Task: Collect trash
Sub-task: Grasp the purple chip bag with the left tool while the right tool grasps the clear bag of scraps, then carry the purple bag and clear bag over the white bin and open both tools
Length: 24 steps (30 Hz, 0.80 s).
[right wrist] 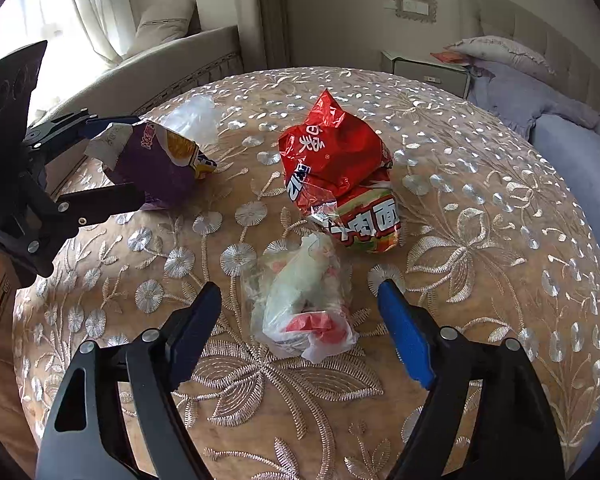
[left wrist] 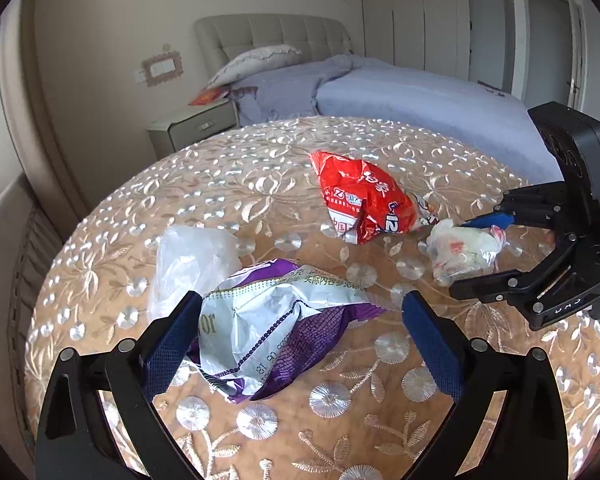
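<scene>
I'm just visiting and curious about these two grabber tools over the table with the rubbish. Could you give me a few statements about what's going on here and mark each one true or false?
1. The left gripper has the purple wrapper between its fingers. True.
2. The right gripper is clamped tight on the red noodle packet. False: its jaws stand open around the small clear bag, pads not touching it; the red packet lies beyond it.
3. The trash lies on a plain white tablecloth. False: the tablecloth is tan with silvery embroidered flowers.
4. A clear plastic bag lies beside the purple wrapper. True.
</scene>
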### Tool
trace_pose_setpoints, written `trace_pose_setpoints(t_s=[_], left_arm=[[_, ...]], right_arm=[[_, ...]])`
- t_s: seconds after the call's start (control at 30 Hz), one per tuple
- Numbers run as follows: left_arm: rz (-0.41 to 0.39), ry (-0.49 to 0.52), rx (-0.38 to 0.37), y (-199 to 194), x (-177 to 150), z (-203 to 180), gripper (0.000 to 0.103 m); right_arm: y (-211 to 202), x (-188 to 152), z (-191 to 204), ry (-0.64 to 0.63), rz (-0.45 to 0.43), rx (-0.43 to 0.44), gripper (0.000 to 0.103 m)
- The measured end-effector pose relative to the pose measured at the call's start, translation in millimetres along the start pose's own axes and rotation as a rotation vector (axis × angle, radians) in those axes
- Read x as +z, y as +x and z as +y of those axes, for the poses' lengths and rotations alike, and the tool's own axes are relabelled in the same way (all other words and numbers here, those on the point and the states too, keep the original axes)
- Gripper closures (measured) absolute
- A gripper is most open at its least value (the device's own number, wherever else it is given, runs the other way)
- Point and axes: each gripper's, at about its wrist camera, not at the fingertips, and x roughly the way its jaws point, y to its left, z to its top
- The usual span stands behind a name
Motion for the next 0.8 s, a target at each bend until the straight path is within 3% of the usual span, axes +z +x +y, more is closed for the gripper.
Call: trace_pose_setpoints(t_s=[0.03,0.07,0.1,0.27,0.3,0.53,0.67,0.8], left_arm=[[-0.001,0.010,0.017,0.7,0.0,-3.1,0.020],[-0.003,0.020,0.026,0.0,0.2,-6.2,0.038],[-0.007,0.016,0.023,-2.2,0.6,-7.6,0.045],[-0.008,-0.008,-0.036,-15.6,-1.6,-18.1,0.056],[-0.013,-0.005,-0.036,-19.3,-3.0,-22.2,0.070],[-0.029,0.009,-0.029,-38.9,-15.4,-57.7,0.072],[-0.076,-0.024,-0.081,-61.3,-16.1,-75.6,0.072],[-0.116,0.007,-0.107,-81.6,-16.2,-108.3,0.072]], right_arm=[[-0.5,-0.6,-0.2,0.001,-0.008,-0.001,0.049],[-2.0,-1.1,0.0,0.001,-0.013,0.002,0.050],[-3.4,-2.2,0.5,0.003,-0.010,0.013,0.051],[-25.5,-14.3,9.7,-0.010,-0.042,0.017,0.052],[-31.6,-17.5,11.3,-0.011,-0.049,0.020,0.052],[-76.5,-44.4,21.1,-0.030,-0.103,0.004,0.052],[-108.4,-61.9,18.9,-0.021,-0.138,-0.009,0.052],[-140.7,-85.8,14.8,0.009,-0.168,-0.026,0.052]])
